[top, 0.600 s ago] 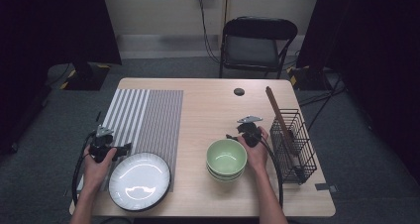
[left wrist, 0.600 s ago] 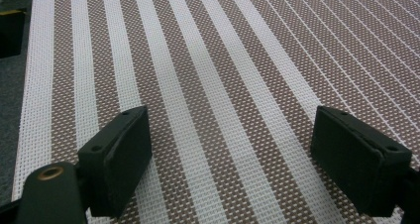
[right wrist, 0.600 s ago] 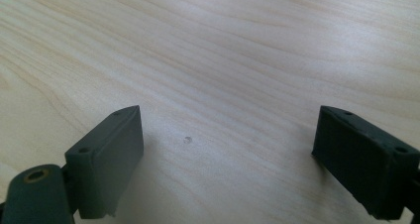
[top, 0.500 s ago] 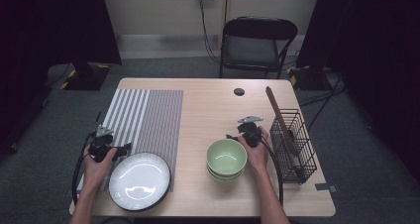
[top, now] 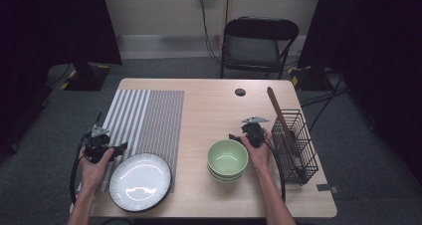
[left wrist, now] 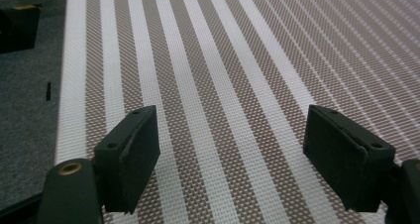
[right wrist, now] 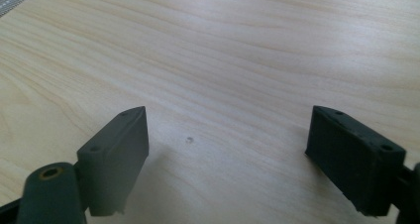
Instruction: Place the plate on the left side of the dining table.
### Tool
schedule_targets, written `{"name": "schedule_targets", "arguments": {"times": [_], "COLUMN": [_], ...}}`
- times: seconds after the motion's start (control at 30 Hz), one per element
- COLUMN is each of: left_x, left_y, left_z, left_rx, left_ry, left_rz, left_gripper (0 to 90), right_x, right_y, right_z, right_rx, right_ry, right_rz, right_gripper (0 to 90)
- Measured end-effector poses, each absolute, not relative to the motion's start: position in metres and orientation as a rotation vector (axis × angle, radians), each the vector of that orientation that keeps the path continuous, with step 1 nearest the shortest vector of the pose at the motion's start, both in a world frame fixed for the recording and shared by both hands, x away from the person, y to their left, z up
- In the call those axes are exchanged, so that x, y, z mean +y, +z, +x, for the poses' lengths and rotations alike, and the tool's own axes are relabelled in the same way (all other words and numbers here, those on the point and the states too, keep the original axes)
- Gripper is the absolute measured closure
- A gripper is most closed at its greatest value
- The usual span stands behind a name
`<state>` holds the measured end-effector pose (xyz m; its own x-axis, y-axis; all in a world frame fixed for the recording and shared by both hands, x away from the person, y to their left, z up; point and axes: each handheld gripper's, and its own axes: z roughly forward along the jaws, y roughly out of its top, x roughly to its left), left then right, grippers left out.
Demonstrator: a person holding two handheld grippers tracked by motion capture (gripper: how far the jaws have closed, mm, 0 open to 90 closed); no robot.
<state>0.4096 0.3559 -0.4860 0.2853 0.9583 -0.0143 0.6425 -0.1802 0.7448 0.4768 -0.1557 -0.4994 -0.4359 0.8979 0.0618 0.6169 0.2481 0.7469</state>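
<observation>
A white plate with a dark rim (top: 140, 181) lies at the front left of the wooden table (top: 209, 105), partly on a striped placemat (top: 144, 120). My left gripper (top: 119, 148) sits just left of the plate, over the placemat (left wrist: 223, 60); its jaws stand wide apart with nothing between them (left wrist: 230, 154). Stacked green bowls (top: 228, 159) rest at the front centre-right. My right gripper (top: 234, 137) is at the bowls' far right rim, open over bare wood (right wrist: 228, 154).
A black wire basket (top: 294, 141) stands at the table's right edge with a long brown wooden stick (top: 278, 116) leaning in it. A small black disc (top: 240, 92) lies at the back. A folding chair (top: 259, 46) stands behind the table.
</observation>
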Motion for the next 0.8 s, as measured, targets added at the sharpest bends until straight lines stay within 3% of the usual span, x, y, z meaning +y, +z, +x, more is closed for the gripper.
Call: {"name": "schedule_targets", "arguments": {"times": [0.23,0.8], "left_x": [0.351,0.335], "left_y": [-0.471,-0.439], "left_z": [0.396,0.375], "left_rx": [1.401,1.3], "left_ry": [0.641,0.533], "left_rz": [1.909,1.902], "left_gripper": [22.6,29.1], "right_x": [-0.153,-0.142], "right_y": [-0.492,-0.447], "right_z": [0.476,0.469], "right_rx": [2.142,2.143], "right_ry": [1.032,1.117], "right_rz": [1.385,1.263], "right_gripper": [19.4,26.8]}}
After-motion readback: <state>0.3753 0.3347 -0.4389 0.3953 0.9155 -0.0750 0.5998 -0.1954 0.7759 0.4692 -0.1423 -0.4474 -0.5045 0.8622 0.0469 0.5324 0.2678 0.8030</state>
